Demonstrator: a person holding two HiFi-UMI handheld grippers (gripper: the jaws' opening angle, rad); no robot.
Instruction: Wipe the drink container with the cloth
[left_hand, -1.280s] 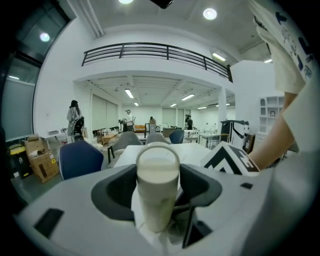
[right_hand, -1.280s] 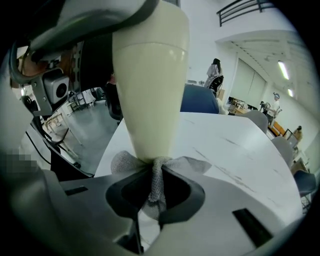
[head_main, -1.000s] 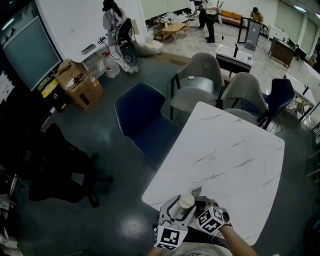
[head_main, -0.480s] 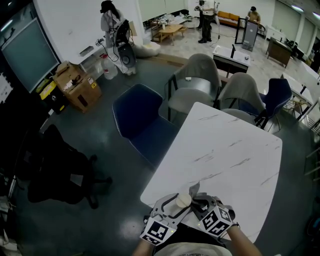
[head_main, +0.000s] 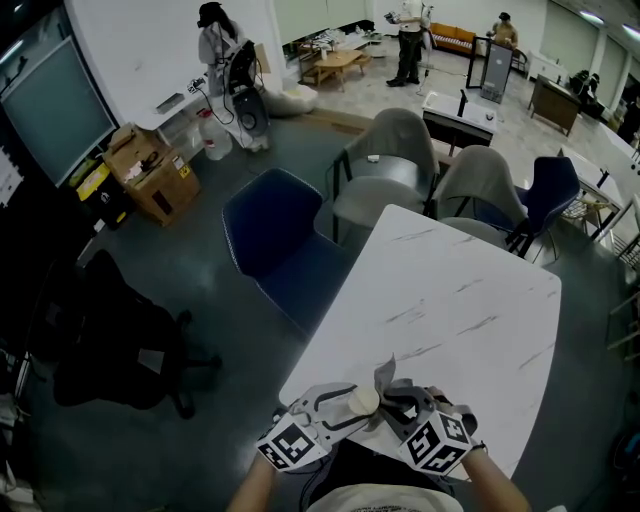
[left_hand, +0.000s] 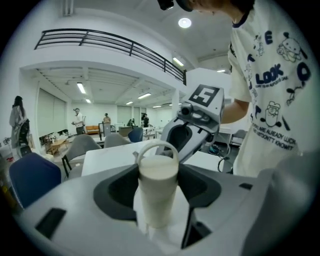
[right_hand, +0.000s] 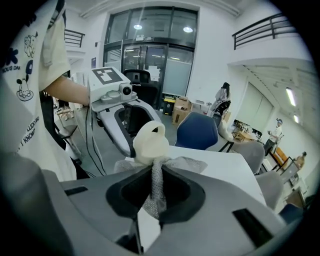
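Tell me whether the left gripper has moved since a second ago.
Yes. The left gripper has swung leftward, its marker cube now nearer the table's near-left corner.

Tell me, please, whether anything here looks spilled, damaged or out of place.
Nothing stands out. The jaws of the left gripper hold the cream drink container, its lid on. The jaws of the right gripper pinch the grey cloth against it. The marble table shows no spill.

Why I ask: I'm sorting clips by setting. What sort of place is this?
Probably an open-plan office or lab workspace: a marble-look table with upholstered chairs at its far side, a black office chair nearby, and cardboard boxes against the wall.
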